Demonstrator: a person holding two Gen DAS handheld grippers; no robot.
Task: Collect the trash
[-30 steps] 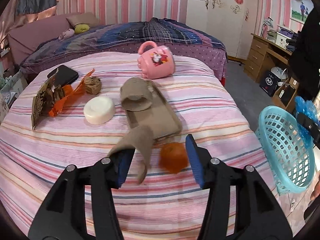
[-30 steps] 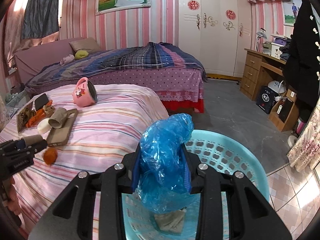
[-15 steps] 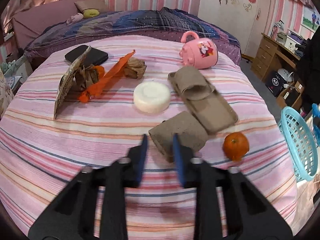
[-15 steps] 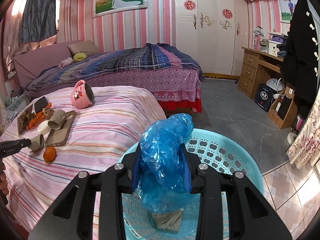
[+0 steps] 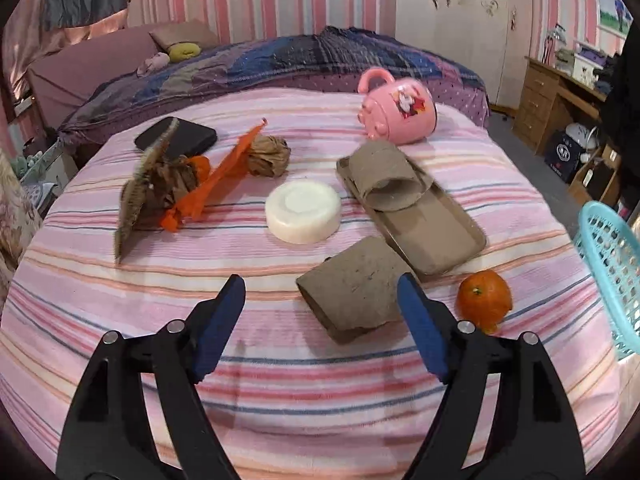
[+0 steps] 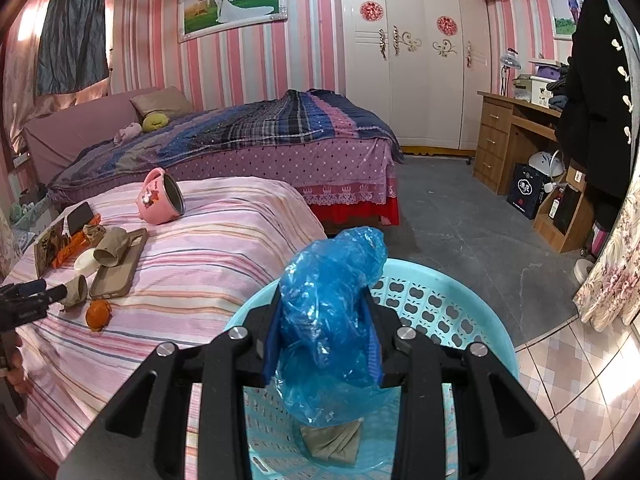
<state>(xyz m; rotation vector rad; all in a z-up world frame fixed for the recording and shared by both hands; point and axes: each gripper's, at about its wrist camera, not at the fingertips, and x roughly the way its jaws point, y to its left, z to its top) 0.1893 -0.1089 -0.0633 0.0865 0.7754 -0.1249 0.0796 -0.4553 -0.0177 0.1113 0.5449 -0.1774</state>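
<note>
— What's the left gripper [image 5: 320,312] doing?

— It hangs low over the striped blanket [image 5: 280,376], fingers spread wide and holding nothing. A cardboard tube [image 5: 354,286] lies on its side between the blue pads [image 5: 218,324], closer to the right-hand one. I can't tell whether that pad touches it.

— And the rest of the litter?

— Just right of the tube sits an orange [image 5: 485,300]. Behind the tube is a flat tan tray [image 5: 436,228] with a second cardboard tube [image 5: 386,180] lying across its far end. To the left of the tray is a round white block [image 5: 303,211]. Further left there's an orange wrapper [image 5: 216,178], a crumpled ball of brown paper [image 5: 269,155] touching it, and a torn brown packet [image 5: 152,192] leaning up on edge. A black phone [image 5: 176,135] lies behind that, and a pink mug [image 5: 398,112] is tipped on its side at the far end.

— The right gripper [image 6: 322,344]?

— Closed tight on a blue plastic bag [image 6: 332,312], bunched up between the fingers and bulging above and below them. It's held right over the light blue basket [image 6: 460,316], which stands off the foot of the bed beside the blanket's edge. Something tan and crumpled [image 6: 332,440] lies at the bottom of the basket, under the bag.

— Can you see the basket from the other side?

— Only its rim [image 5: 608,264], at the far right edge of the left camera's view.
</note>
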